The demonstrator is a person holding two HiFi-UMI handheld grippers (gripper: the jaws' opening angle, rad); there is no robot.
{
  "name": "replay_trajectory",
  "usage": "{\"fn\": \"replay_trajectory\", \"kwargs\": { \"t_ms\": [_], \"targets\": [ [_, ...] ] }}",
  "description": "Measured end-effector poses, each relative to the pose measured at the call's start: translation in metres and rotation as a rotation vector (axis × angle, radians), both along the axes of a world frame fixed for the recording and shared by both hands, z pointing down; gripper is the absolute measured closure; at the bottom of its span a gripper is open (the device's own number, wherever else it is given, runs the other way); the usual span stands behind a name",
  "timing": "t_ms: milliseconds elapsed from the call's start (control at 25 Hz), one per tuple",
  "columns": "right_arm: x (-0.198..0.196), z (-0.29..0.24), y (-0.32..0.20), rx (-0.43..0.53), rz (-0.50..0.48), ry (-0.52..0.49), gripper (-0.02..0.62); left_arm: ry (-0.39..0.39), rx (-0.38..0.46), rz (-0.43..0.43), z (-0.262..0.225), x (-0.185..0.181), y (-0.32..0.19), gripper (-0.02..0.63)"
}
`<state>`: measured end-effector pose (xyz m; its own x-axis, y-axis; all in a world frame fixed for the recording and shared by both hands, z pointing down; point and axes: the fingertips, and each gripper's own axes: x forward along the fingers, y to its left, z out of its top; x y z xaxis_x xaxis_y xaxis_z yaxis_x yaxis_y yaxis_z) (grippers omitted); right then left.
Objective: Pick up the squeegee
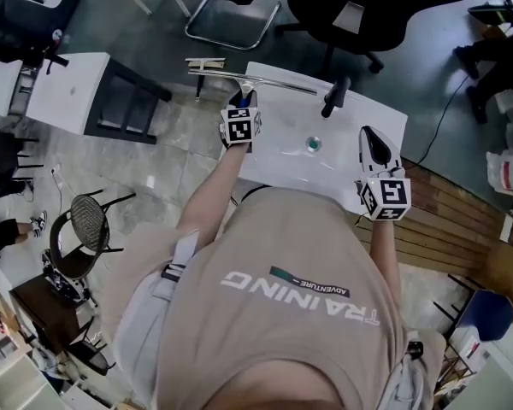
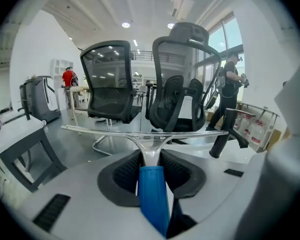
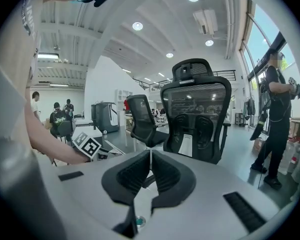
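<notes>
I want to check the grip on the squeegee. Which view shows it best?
The left gripper view: the squeegee has its blue handle clamped in the left gripper, blade spanning ahead. The head view shows it small from above. The right gripper view doesn't show it clearly.

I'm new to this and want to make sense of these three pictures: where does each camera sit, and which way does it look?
Head view: on the person's head, looking steeply down at the table; shows torso, left claw, right claw.
Left gripper view: on the left claw, looking along jaws shut on the squeegee, toward chairs.
Right gripper view: on the right claw, jaws together, facing chairs; left forearm shows.
Shared: head and left gripper views both show the squeegee.
</notes>
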<state>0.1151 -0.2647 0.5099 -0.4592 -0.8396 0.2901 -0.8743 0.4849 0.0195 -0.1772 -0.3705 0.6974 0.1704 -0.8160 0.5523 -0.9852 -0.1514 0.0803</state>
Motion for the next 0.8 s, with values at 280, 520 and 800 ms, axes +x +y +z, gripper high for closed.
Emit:
{"fn": "replay_trajectory", "kwargs": {
  "t_ms": [280, 520, 800],
  "targets": [
    [-0.002, -0.005, -0.008, 0.022, -0.054, -0.018, 0.558, -0.001, 0.122, -0.007, -0.059, 0.008, 0.005, 0.485],
    [0.003, -0.005, -0.008, 0.029, -0.072, -0.041, 0.558, 0.008, 0.285, 0.020, -0.131, 0.026, 0.007, 0.485],
    [0.018, -0.006, 0.003, 0.031, -0.024, -0.080, 0.558, -0.003, 0.387, 0.075, -0.190, 0.041, 0.020, 0.485]
  ]
}}
